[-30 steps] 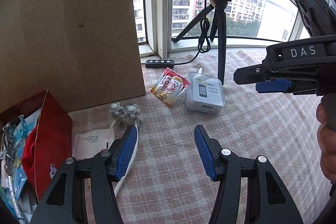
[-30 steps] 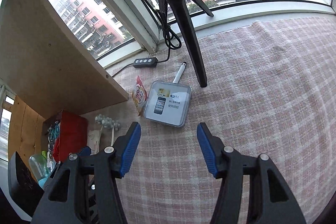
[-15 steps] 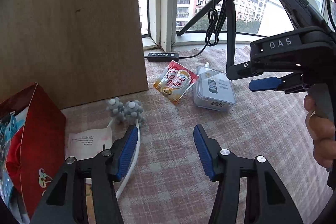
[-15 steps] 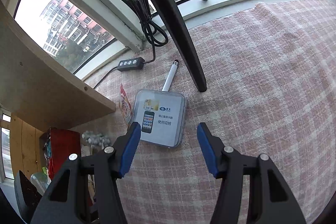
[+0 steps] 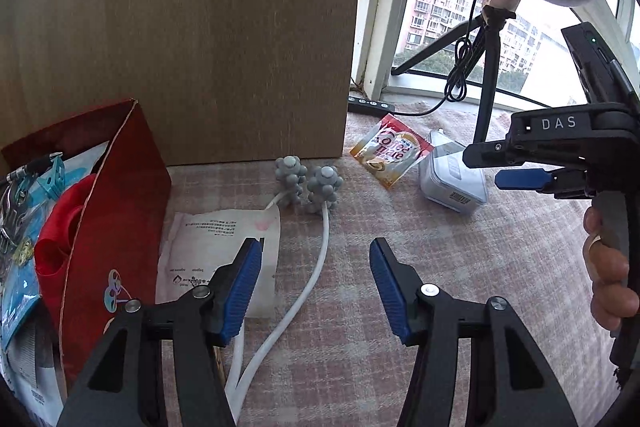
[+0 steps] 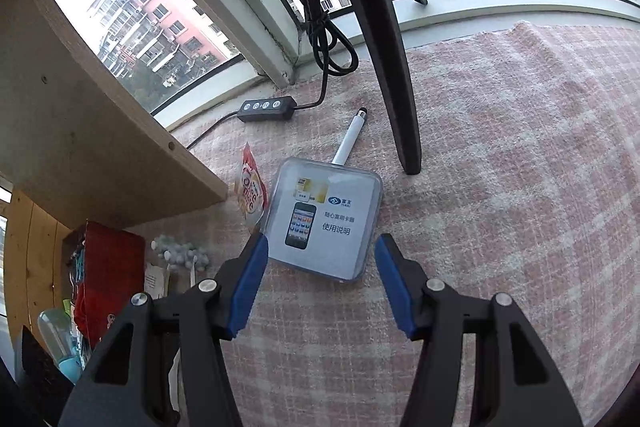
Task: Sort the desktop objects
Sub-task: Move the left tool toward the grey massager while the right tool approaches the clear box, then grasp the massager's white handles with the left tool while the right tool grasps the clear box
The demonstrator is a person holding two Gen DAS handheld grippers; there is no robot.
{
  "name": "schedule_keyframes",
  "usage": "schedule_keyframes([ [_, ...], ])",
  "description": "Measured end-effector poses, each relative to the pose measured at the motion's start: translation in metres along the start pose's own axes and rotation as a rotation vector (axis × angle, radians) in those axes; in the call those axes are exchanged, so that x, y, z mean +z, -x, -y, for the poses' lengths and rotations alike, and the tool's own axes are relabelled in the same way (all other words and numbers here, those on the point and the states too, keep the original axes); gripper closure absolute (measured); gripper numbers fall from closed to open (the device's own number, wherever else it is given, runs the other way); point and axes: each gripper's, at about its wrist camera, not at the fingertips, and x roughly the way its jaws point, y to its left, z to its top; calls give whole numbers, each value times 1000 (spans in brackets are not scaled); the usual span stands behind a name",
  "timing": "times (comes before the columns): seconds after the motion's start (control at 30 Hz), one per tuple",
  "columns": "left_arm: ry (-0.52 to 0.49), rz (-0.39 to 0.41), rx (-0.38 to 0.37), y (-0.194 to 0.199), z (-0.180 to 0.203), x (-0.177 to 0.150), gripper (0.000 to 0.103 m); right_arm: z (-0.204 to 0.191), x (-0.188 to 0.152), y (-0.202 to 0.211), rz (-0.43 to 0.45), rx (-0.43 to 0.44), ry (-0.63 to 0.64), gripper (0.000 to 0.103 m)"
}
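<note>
My left gripper [image 5: 316, 271] is open and empty, above the white stem of a massager with grey ball heads [image 5: 308, 183] and a white paper packet [image 5: 220, 251]. My right gripper [image 6: 318, 275] is open and empty, its jaws either side of the near end of a clear square case [image 6: 326, 219] with a phone leaflet inside. The case also shows in the left wrist view [image 5: 452, 175], under the right gripper's fingers [image 5: 524, 179]. A coffee creamer sachet [image 5: 390, 151] lies left of the case, seen edge-on in the right wrist view [image 6: 250, 187]. A white stylus [image 6: 350, 139] lies behind the case.
A red paper bag [image 5: 108, 211] holding several items stands at the left. A wooden panel [image 5: 200, 27] stands behind it. A ring-light tripod [image 6: 392, 67] stands on the pink checked cloth [image 6: 520, 187], with its cable and inline switch [image 6: 266, 107] by the window sill.
My right gripper has moved down and forward onto the clear case, which now sits between its jaws. My left gripper has shifted left toward the massager and the paper packet.
</note>
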Motion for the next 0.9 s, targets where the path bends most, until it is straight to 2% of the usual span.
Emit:
schedule_keyframes([
  [0.13, -93, -55, -22, -10, 12, -12, 65, -9, -1, 0, -10, -16, 30, 48],
  [0.3, -129, -109, -16, -24, 16, -11, 65, 1, 18, -6, -26, -31, 4, 48],
  [0.47, -139, -156, -30, -35, 17, -6, 65, -12, 25, -12, -40, -55, 27, 48],
  [0.57, -134, -158, -35, -37, 17, -6, 66, -20, 29, -16, -47, -66, 26, 48],
  [0.63, -120, -161, -43, -36, 13, -5, 71, -25, 32, -19, -52, -74, 27, 48],
  [0.67, -113, -163, -48, -36, 11, -4, 81, -27, 32, -21, -55, -80, 32, 47],
  [0.7, -105, -166, -54, -36, 8, -3, 92, -30, 33, -23, -59, -85, 37, 42],
  [0.77, -95, -169, -68, -36, 5, -3, 93, -34, 34, -26, -58, -104, 47, 37],
  [0.9, -107, -173, -71, -35, 6, -3, 93, -36, 37, -27, -53, -167, 51, 37],
])
